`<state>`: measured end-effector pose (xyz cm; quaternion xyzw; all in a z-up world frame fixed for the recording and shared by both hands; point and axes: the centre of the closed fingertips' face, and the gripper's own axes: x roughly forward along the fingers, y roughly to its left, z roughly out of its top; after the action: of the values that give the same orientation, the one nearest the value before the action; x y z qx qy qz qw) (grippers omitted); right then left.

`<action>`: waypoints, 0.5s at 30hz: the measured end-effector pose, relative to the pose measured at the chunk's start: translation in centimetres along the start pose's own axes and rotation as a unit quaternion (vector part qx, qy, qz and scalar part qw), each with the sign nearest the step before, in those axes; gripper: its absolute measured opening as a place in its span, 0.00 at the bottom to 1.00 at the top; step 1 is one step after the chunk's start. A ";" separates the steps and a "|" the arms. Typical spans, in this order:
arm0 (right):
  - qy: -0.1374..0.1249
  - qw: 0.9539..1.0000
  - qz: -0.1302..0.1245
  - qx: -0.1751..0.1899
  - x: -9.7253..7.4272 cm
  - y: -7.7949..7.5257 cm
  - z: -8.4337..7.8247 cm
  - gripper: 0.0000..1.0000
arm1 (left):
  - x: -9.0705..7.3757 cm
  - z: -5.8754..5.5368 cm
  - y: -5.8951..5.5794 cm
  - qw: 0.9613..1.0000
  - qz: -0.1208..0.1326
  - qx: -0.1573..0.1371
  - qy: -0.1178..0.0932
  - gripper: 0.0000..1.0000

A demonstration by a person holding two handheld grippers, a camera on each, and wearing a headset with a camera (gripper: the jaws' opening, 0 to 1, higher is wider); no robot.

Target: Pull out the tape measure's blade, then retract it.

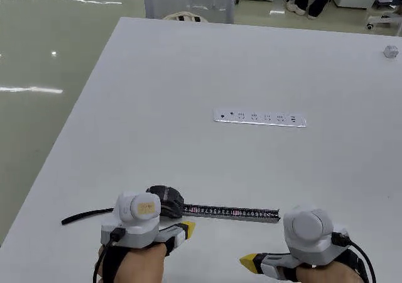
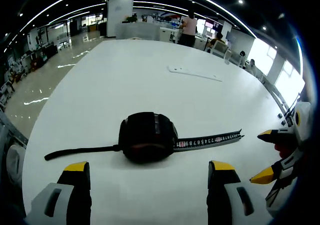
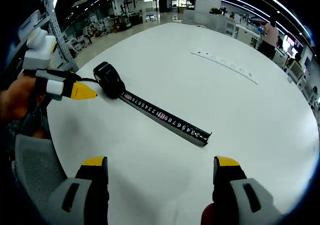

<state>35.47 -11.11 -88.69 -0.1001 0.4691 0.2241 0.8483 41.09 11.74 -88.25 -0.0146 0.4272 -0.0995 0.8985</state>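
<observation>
On the white table [image 1: 188,75], beyond which a power strip [image 1: 259,117] lies, my left gripper [image 2: 150,166] and right gripper [image 3: 162,161] both stand with jaws spread wide, gripping nothing. The black tape measure [image 2: 147,136] rests just ahead of the left gripper, its blade [image 2: 207,141] lying drawn out flat toward the right one.

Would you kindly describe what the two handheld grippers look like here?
Both are alike: the left gripper and right gripper have pale grey-white bodies with a rounded cap on top, grey-and-black jaws ending in yellow tips, and a black cable each. The left one's cap bears a yellowish label.
</observation>
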 end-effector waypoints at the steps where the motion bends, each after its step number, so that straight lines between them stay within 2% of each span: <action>1: 0.000 1.000 0.001 -0.001 0.1 -0.1 0.0 0.89 | 0.1 0.0 0.0 1.000 0.001 -0.001 -0.001 0.94; 15: 0.014 0.999 0.008 -0.034 1.6 -1.3 -0.1 0.89 | 1.9 0.7 0.0 1.000 0.002 -0.013 0.001 0.92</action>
<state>36.71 -11.85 -90.15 -0.1283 0.4739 0.2455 0.8359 42.79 11.30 -89.29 -0.0253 0.4291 -0.0917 0.8982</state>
